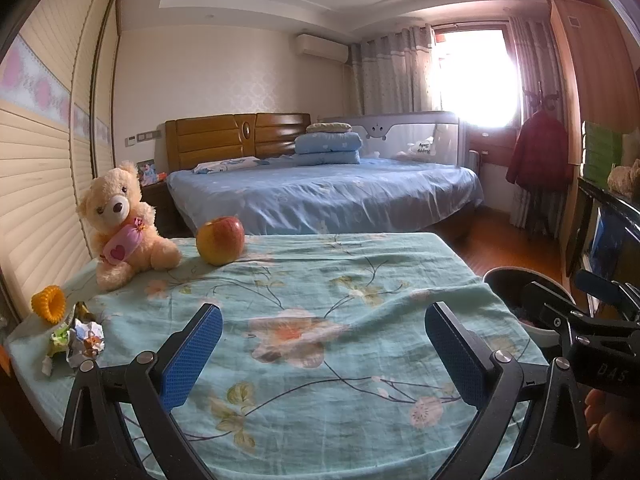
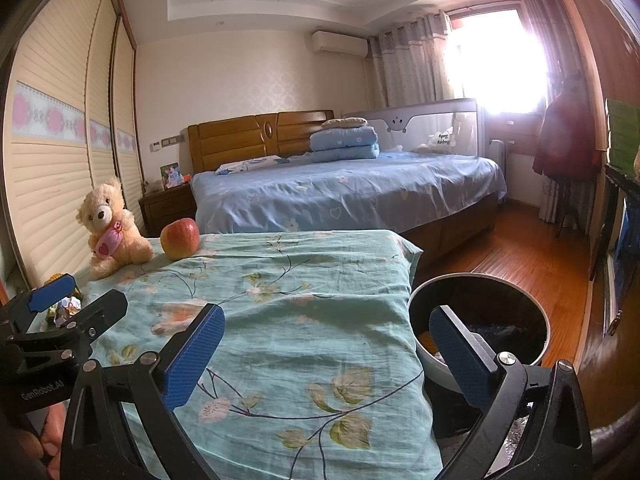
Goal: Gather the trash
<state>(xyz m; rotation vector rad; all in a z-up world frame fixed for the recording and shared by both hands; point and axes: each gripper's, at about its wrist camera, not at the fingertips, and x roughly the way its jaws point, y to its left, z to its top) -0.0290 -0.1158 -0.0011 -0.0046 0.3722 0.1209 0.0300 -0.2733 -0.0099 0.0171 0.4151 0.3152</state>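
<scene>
The left gripper [image 1: 324,354] is hovering low over the floral teal cloth [image 1: 320,320] with its blue-padded fingers [image 1: 190,360] spread wide and nothing between them. The right gripper [image 2: 326,354] is likewise gaping wide and carrying nothing, its left finger hanging over the cloth's right part and its right finger over the bin [image 2: 480,320], which is standing on the wooden floor [image 2: 520,256] just beside the table's right edge. The crumpled trash [image 1: 82,338], a wad of paper and wrappers, is lying at the table's left edge, to the left of the left gripper and apart from its fingers. Just behind the trash, a yellow ring-shaped item [image 1: 49,304] is resting on the cloth. Farther back, a teddy bear [image 1: 124,224] is sitting upright beside an apple [image 1: 220,246]. Behind the table, a bed [image 1: 320,192] with blue bedding is filling the room's middle.
</scene>
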